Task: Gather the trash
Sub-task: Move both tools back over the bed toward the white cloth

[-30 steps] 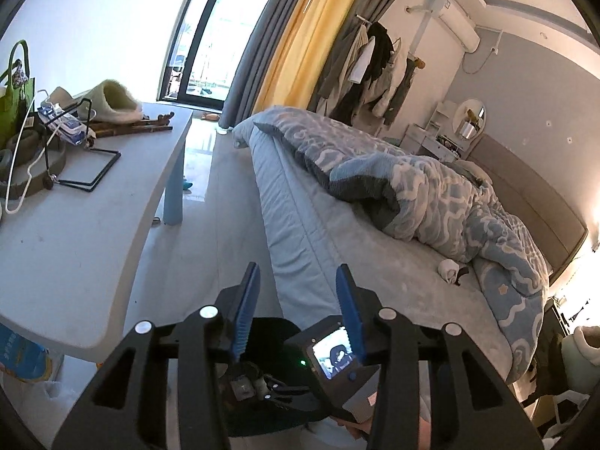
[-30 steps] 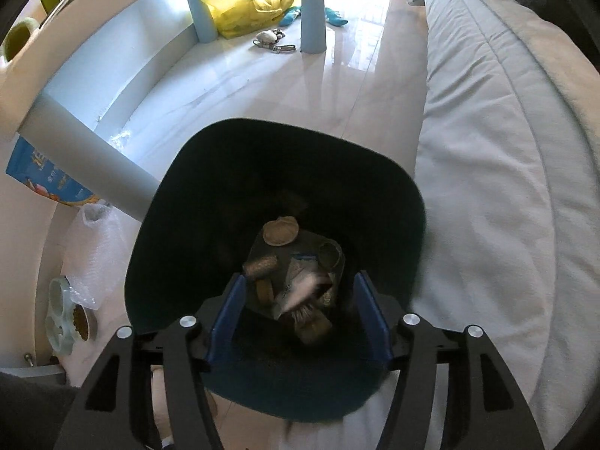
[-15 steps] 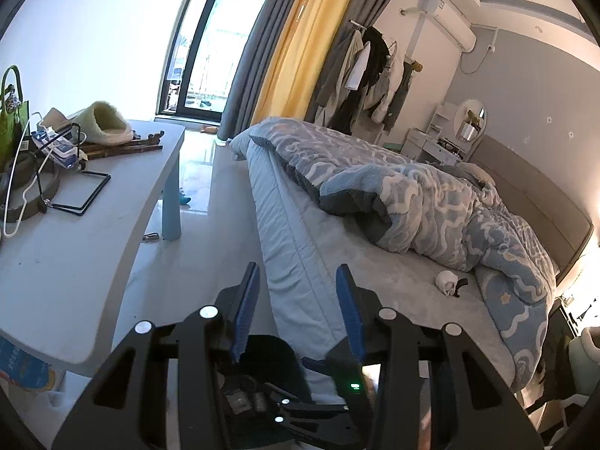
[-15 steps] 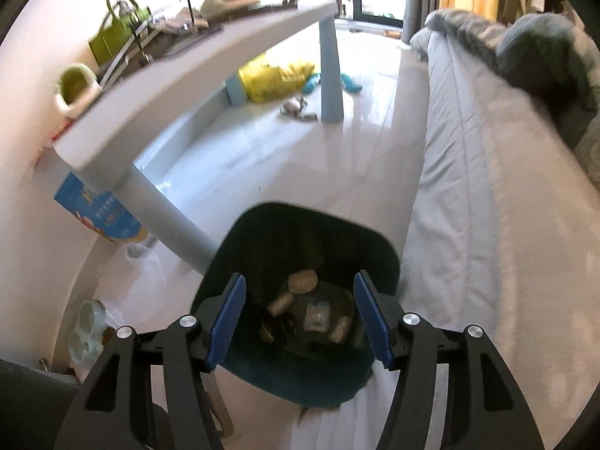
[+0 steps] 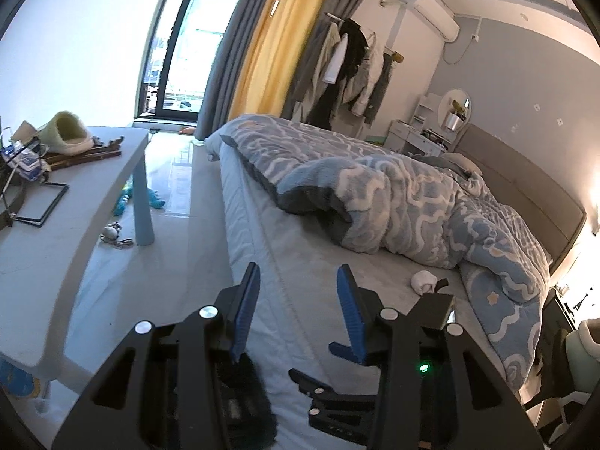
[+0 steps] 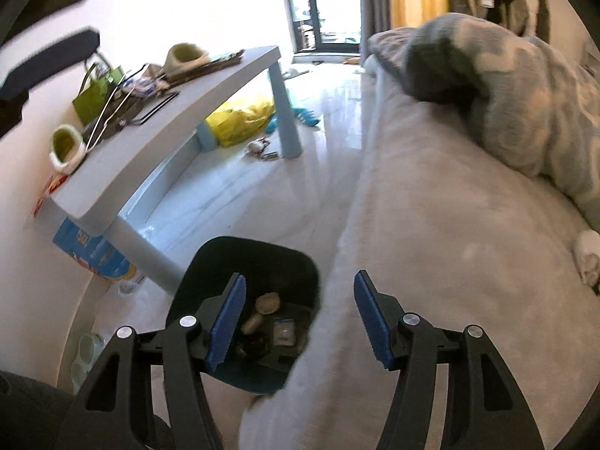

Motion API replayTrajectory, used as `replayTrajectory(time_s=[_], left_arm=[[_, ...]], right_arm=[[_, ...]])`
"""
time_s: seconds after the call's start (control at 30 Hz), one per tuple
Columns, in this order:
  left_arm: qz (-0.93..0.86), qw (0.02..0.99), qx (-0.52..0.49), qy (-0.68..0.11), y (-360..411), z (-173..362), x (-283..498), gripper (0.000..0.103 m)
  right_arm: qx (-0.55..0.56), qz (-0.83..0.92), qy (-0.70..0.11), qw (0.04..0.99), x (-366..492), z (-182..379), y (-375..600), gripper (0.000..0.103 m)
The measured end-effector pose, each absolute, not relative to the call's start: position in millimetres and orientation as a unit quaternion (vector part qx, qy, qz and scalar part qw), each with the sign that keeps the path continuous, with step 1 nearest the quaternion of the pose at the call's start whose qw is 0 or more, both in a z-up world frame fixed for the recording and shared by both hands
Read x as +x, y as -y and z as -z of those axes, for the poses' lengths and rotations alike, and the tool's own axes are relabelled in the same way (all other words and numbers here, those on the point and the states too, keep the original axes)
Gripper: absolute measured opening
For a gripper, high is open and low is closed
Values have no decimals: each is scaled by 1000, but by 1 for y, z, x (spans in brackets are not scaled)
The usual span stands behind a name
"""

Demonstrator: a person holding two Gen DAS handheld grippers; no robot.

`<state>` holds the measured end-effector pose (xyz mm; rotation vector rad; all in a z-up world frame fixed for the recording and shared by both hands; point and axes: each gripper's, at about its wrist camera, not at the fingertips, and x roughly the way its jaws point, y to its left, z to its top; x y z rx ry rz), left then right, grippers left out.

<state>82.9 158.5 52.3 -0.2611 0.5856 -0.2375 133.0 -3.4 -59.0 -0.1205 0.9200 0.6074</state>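
A dark bin (image 6: 262,262) stands on the floor beside the bed, with several pieces of trash (image 6: 267,302) in its bottom. My right gripper (image 6: 300,315) is open and empty, raised above the bin's right rim and the bed edge. My left gripper (image 5: 298,307) is open and empty, held over the bed's near edge. A crumpled white wad (image 5: 423,280) lies on the grey sheet by the quilt; it also shows at the right edge of the right wrist view (image 6: 588,258).
A pale blue table (image 6: 195,112) with a green bag (image 6: 95,92), slippers and cables stands left of the bed. A yellow bag (image 6: 240,120) and small items lie on the floor under it. A blue quilt (image 5: 393,202) covers the bed. A blue box (image 6: 93,255) leans by the table leg.
My right gripper rose and tilted up away from the bin, now empty, with the trash in the bin. My left gripper lifted and swung toward the bed.
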Motion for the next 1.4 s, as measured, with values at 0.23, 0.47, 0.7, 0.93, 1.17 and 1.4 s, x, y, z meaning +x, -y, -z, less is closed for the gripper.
replayTrajectory(time_s=[0.23, 0.47, 0.7, 0.93, 1.17, 1.4], left_arm=[[133, 939, -110, -298, -121, -45, 94, 46], [143, 937, -103, -302, -94, -42, 101, 50], [157, 934, -94, -307, -65, -41, 112, 56], [165, 930, -84, -318, -38, -32, 130, 64], [169, 926, -80, -327, -11, -23, 154, 67], [172, 922, -80, -338, 13, -10, 176, 67]], right_arm=[[-35, -264, -429, 863, 142, 49, 51, 61], [-14, -239, -418, 876, 147, 39, 92, 61], [8, -212, -408, 888, 155, 32, 134, 61], [35, -175, -405, 897, 175, 32, 180, 59], [69, -136, -407, 901, 198, 35, 227, 54], [102, -96, -399, 906, 216, 34, 272, 51]])
